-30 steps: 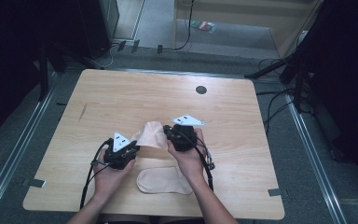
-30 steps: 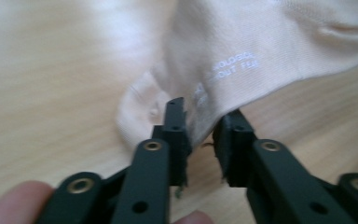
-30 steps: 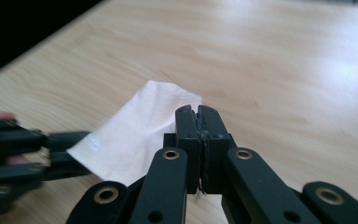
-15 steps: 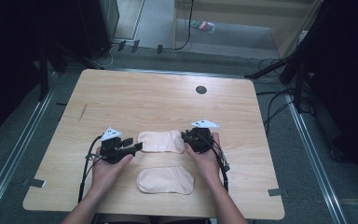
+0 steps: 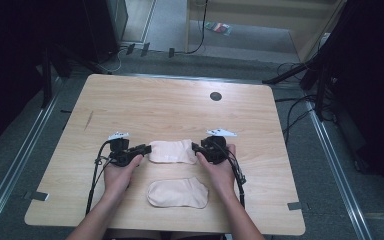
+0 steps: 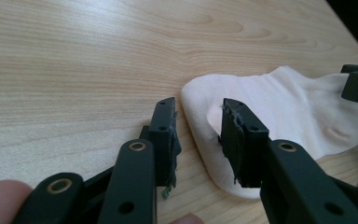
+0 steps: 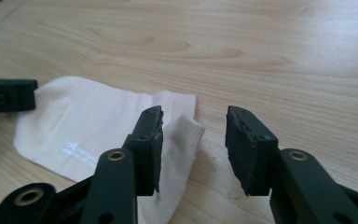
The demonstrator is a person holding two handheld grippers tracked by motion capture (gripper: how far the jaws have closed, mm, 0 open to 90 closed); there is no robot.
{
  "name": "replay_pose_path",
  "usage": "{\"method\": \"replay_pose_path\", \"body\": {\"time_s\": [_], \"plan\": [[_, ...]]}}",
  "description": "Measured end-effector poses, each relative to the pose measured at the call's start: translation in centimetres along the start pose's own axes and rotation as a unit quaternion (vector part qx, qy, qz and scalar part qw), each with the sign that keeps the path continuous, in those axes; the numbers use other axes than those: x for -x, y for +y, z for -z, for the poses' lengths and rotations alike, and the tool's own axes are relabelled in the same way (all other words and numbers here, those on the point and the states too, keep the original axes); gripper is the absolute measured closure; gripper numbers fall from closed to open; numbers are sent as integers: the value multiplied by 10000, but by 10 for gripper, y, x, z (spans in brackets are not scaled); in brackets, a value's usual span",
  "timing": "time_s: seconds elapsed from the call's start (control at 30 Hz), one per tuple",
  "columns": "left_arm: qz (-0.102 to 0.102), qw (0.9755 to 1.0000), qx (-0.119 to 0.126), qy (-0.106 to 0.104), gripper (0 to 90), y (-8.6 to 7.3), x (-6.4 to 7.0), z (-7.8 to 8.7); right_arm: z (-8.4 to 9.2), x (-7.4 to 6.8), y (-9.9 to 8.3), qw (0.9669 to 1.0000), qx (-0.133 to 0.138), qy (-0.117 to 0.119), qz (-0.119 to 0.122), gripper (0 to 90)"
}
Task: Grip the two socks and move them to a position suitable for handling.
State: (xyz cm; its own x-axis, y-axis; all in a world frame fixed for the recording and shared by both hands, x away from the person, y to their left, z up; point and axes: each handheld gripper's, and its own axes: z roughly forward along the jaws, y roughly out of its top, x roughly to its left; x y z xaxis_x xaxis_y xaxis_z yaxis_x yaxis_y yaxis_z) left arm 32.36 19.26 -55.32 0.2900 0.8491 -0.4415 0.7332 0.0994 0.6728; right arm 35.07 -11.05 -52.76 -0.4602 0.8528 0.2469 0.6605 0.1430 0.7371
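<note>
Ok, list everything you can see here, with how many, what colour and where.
Socks: two, pale cream. The far sock lies flat between the two grippers; the near sock lies flat closer to the table's front edge, between the forearms.
Table: one, light wood, with a small dark round hole near its far edge.
Floor: grey, beyond the table, with black cables at the right.
Left gripper: one, black, at the far sock's rounded end, jaws apart and astride its edge, not pressing.
Right gripper: one, black, at the far sock's cuff end, jaws apart.
Hands: two, left hand and right hand, each holding a gripper.
</note>
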Motion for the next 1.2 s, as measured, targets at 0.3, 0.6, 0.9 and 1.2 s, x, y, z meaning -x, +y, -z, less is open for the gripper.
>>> {"method": "replay_pose_path", "body": {"time_s": [0.3, 0.6, 0.9, 1.2], "plan": [[-536, 9984, -137, 100, 878, -1, 10, -2, -6, -6, -8, 9990, -276, -150, 304, 866], [-939, 9955, 104, 116, 884, -2, 20, 16, 10, -12, -9, 9989, -31, -121, 456, 875], [-997, 9944, 341, -26, 884, -5, 26, 42, 30, -23, -5, 9980, 221, -13, 592, 875], [-1066, 9930, 482, -178, 884, -15, 37, 67, 53, -37, -8, 9966, 354, 105, 733, 875]]}}
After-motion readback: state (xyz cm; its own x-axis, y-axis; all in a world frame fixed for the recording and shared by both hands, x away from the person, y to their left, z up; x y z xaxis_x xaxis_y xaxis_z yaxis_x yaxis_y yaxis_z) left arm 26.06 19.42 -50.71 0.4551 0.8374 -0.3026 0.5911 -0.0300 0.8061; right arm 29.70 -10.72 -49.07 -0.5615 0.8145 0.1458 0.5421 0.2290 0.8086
